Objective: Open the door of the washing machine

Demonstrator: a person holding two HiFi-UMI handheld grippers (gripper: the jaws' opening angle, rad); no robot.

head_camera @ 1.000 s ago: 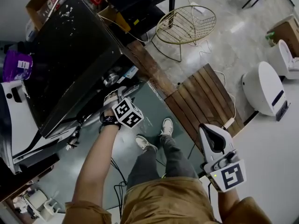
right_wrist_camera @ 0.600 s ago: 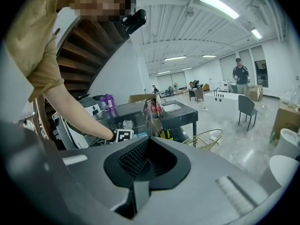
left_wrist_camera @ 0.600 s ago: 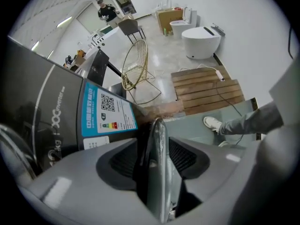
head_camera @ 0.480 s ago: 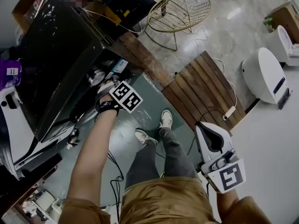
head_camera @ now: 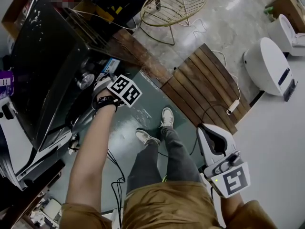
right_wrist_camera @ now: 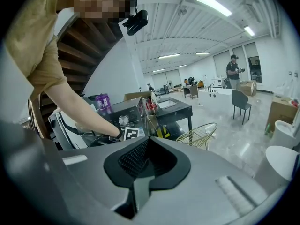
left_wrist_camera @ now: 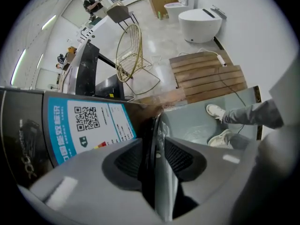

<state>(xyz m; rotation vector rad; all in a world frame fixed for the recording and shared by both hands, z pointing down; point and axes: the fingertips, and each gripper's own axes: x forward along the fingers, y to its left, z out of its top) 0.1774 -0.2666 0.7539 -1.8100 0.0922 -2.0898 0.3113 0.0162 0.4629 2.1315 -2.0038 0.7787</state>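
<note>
Silver rim of one door [left_wrist_camera: 158, 135] between two just-closing, unclamped pads [left_wrist_camera: 130, 158] of left claw [left_wrist_camera: 154, 156]; right claw [right_wrist_camera: 146, 159] closed.

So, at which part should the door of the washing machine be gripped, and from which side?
Probably by its rim, which stands out from the machine's front as a narrow edge: come from above, one jaw on each side of it. The left gripper, whose jaws have just been closing, straddles that rim so.
</note>
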